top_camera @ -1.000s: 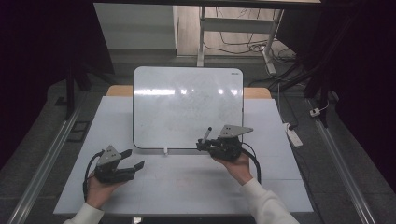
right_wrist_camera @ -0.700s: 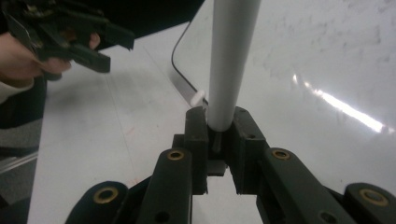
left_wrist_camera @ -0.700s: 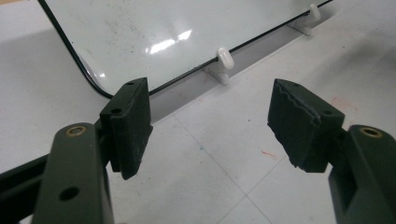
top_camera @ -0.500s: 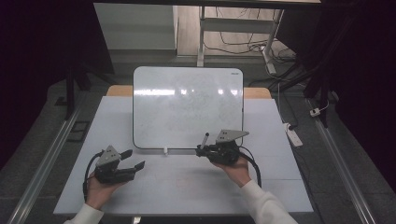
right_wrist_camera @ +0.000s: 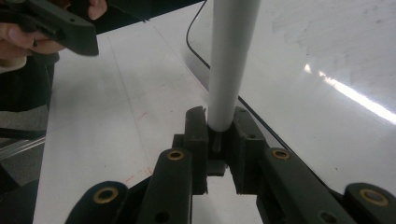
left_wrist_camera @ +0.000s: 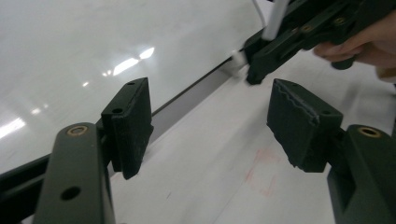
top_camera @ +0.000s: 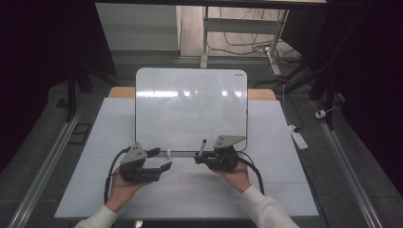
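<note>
the right gripper [top_camera: 197,158] has its jaws clamped on a white marker [right_wrist_camera: 229,65], holding it near one end so the barrel stands up out of the grip; in the high view the marker [top_camera: 201,147] rises with a dark tip, just at the near edge of the whiteboard [top_camera: 190,107]. the whiteboard lies flat on the white table [top_camera: 285,180], its grey lower frame strip running between the two grippers. the left gripper [top_camera: 161,159] stands with its jaws wide apart and nothing between the pads, hovering over the table just in front of the board's near left part; in the left gripper view its pads [left_wrist_camera: 133,123] frame bare tabletop, with faint red marks [left_wrist_camera: 261,175] on it, and the right gripper [left_wrist_camera: 299,39] with the marker [left_wrist_camera: 275,18] shows close ahead. in the right gripper view the left gripper [right_wrist_camera: 56,23] shows at the upper left, held by fingers.
</note>
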The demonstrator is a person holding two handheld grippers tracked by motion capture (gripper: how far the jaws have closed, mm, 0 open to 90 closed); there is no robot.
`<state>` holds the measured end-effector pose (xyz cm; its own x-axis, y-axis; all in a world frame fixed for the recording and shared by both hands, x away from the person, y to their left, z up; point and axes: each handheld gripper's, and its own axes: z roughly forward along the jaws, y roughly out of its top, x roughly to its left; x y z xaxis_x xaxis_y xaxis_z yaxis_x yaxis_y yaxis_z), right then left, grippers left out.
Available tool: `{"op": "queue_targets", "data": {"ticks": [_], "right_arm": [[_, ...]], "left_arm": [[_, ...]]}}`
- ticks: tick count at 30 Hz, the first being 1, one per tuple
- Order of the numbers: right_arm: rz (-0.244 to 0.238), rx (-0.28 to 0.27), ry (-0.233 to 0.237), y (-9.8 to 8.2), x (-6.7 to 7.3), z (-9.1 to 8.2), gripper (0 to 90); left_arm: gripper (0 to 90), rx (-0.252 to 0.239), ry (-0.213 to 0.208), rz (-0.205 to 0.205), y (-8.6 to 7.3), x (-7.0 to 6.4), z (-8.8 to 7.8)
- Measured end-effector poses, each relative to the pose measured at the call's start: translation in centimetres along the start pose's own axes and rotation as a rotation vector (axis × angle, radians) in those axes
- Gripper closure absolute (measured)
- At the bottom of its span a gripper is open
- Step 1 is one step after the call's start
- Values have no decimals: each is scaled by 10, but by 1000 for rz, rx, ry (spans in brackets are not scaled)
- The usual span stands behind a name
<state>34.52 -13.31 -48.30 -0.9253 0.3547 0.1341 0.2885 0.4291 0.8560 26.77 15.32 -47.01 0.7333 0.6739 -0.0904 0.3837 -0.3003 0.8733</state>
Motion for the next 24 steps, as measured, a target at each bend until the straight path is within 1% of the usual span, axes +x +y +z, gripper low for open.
{"op": "queue_targets", "data": {"ticks": [2,3,5,10,12,14,17,20,24], "right_arm": [[4,-3,8,0,0,0,787],[5,0,8,0,0,1,787],[6,2,10,-1,0,1,787],[-1,8,15,-1,2,3,787],[4,7,19,-1,1,3,787],[9,8,19,-2,1,3,787],[12,7,20,-2,0,3,787],[14,4,20,-1,0,2,787],[15,-2,25,-1,1,2,787]], "left_arm": [[342,-2,-31,19,9,-6,9],[352,-1,-40,28,12,-8,12],[373,-12,-65,48,22,-14,20],[444,-33,-103,74,40,-22,36],[472,-37,-107,87,45,-25,42],[503,-42,-118,92,48,-27,47],[547,-43,-123,100,51,-29,53],[622,-35,-127,102,51,-28,57],[754,-39,-123,100,51,-26,58]]}}
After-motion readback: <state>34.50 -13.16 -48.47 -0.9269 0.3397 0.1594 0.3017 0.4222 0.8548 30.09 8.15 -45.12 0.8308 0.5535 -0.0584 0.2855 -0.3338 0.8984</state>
